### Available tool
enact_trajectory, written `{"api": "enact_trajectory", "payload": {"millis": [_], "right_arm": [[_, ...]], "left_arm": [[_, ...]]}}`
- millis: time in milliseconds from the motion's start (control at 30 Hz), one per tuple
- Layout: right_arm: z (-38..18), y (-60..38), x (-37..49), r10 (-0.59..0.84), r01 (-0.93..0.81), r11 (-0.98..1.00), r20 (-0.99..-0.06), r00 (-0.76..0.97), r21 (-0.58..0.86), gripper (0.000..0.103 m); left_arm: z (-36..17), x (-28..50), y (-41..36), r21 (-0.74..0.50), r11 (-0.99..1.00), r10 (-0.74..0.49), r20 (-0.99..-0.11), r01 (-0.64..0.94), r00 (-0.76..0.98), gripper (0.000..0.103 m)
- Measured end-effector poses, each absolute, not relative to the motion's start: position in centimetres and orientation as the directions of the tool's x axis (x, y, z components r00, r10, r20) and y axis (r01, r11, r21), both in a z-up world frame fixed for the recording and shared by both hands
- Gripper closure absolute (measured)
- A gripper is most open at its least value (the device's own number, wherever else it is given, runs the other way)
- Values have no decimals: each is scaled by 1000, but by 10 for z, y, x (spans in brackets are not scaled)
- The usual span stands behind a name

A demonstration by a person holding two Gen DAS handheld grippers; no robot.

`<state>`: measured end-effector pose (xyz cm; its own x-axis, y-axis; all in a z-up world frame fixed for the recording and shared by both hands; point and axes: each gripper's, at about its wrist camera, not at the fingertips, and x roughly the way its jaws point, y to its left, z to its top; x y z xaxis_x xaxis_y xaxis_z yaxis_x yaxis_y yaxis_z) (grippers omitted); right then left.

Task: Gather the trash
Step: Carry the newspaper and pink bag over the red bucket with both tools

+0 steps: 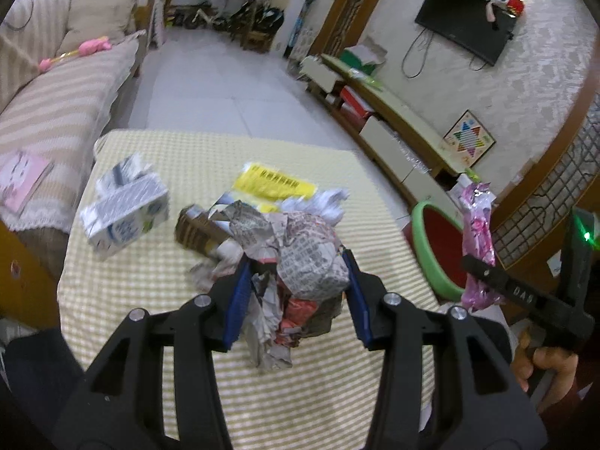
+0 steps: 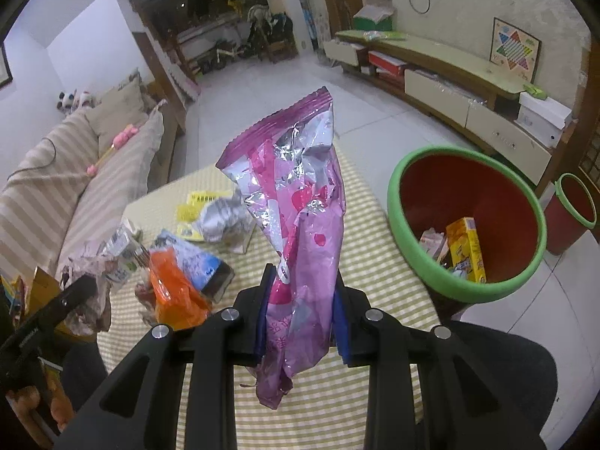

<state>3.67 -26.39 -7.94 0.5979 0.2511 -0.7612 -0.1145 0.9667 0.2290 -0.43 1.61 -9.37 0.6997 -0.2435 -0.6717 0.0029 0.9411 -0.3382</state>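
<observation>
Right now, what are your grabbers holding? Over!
Left gripper shut on crumpled newspaper. Right gripper shut on pink wrapper. Red bin beside table, mouth open, nothing blocking.

Soft, even indoor light fills both views, cool and slightly washed on the pale tiled floor [image 1: 225, 86]. Both pictures bow hard at the edges, corners gone black from the fisheye. In the left wrist view there's motion blur: the grey-and-white printed carton [image 1: 123, 210] smears near the left edge of the yellow checked tablecloth [image 1: 180, 157]. In the right wrist view the crinkled pink foil snack bag [image 2: 300, 195] throws bright silver glare. The back room [image 2: 225, 30] sits dim.
</observation>
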Motion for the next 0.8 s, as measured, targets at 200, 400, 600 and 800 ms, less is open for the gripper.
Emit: {"api": "enact_trajectory", "payload": {"millis": [200, 400, 600, 800], "right_arm": [[-68, -278, 35, 238, -89, 968, -737, 633, 236, 76], [-66, -293, 38, 229, -63, 967, -729, 645, 248, 76], [-66, -311, 39, 209, -17, 965, -724, 657, 263, 76], [-63, -337, 40, 171, 38, 963, -717, 676, 265, 76]], "left_arm": [[-81, 11, -6, -332, 941, -274, -654, 58, 705, 58], [-72, 26, -24, -338, 937, -300, -647, 89, 701, 58], [-64, 45, -46, -355, 926, -340, -631, 130, 697, 58], [-57, 64, -76, -360, 914, -386, -624, 188, 679, 58]]}}
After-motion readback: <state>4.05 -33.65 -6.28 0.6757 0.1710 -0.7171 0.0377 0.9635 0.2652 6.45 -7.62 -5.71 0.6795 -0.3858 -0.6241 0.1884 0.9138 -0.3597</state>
